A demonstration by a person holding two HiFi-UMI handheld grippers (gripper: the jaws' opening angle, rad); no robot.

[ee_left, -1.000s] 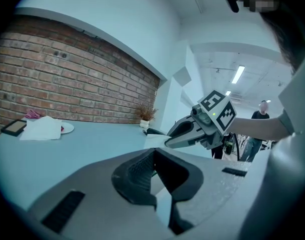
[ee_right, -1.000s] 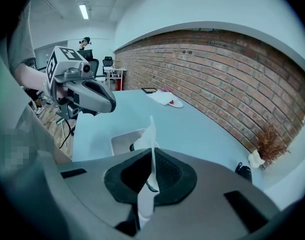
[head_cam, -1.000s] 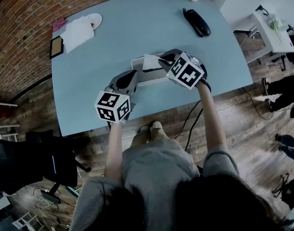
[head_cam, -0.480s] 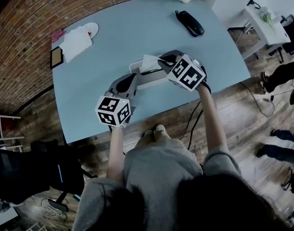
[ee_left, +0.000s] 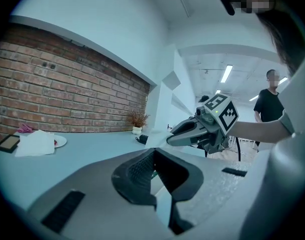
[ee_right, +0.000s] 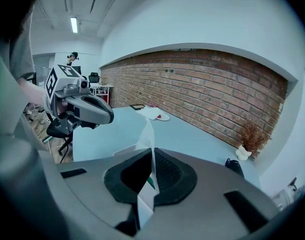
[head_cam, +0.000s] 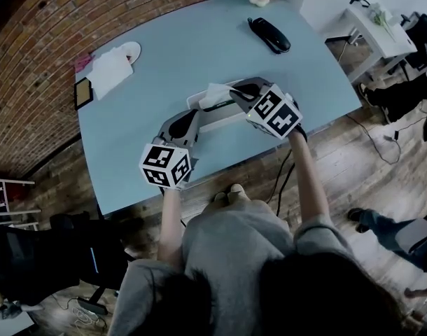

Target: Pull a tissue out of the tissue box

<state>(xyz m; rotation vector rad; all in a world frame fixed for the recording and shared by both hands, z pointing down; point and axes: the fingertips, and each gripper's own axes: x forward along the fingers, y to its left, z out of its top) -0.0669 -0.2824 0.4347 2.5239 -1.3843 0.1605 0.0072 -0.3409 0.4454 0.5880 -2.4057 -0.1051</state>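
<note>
Stretching upward from tissue box (head_cam: pixel 215 116), tissue (ee_right: pixel 145 134)

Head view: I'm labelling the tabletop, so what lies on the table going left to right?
Small dark frame → white cloth → tissue box → black handset. The potted plant sits above the handset's span, so it is left out.

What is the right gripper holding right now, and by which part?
The right gripper is shut on the tissue, pinching the raised part that stands up from the tissue box.
</note>
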